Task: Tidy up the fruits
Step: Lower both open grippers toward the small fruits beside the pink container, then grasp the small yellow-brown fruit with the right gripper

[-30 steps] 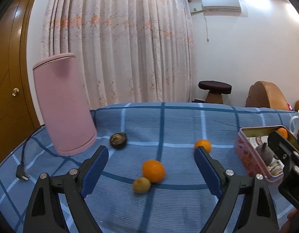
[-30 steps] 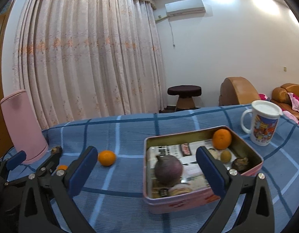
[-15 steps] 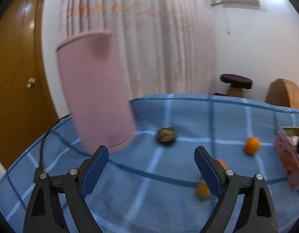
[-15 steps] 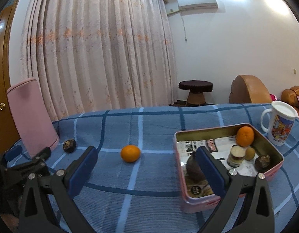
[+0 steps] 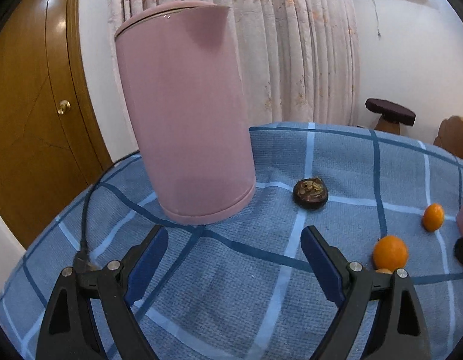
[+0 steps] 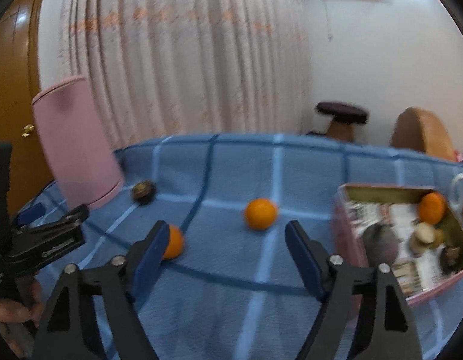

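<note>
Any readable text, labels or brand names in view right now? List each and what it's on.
None can be read.
Printed paper lining the pink tin: print there, too blurred.
Mug at the right edge: picture only, blurred.
Left gripper body: pale lettering, too blurred.
Pink kettle: no marking visible.

Oranges (image 6: 260, 217), dark fruit (image 6: 143, 191) loose; others in tin (image 6: 384, 189).

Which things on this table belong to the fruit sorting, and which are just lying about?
Part of the job:
- tin tray, some fruit already in it
- orange loose on the cloth
- second orange by the right gripper, whose jaws are closing on nothing
- dark fruit

Just lying about:
- pink kettle
- power cord
- mug
</note>
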`<state>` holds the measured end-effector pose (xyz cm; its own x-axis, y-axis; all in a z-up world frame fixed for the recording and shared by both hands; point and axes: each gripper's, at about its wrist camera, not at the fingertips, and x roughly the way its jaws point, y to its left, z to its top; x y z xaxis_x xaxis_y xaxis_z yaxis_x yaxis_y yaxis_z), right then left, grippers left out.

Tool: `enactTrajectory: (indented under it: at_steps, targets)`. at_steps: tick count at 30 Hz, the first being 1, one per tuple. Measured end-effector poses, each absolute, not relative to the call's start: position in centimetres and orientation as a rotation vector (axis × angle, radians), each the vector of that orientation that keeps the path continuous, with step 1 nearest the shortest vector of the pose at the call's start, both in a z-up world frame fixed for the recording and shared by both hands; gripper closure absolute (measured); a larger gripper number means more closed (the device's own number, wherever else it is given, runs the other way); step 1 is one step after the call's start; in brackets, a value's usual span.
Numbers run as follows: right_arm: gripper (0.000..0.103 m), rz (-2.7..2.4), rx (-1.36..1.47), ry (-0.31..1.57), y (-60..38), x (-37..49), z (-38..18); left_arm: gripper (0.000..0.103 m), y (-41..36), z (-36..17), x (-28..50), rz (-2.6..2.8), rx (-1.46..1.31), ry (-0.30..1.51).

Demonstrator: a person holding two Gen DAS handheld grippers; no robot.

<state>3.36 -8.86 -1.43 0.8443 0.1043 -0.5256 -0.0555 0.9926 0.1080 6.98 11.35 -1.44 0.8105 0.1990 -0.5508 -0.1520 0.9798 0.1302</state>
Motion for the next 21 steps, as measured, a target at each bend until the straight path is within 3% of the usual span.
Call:
enactTrajectory:
  at_steps: [6, 19, 21]
  targets:
    - [0.046, 0.233, 0.102, 0.704, -5.8, 5.4, -3.1, 0.012, 11.7, -1.3, 7.0, 0.197, 0.087, 0.607]
    - [0.057, 0.292, 0.103, 0.87, -2.6, 7.7, -5.2, 0.012, 12.3, -1.4, 7.2, 0.215, 0.094, 0.631]
    - [0.065, 0.289, 0.101, 0.87, -2.6, 7.6, -5.2, 0.012, 12.2, -1.4, 7.2, 0.207, 0.098, 0.628]
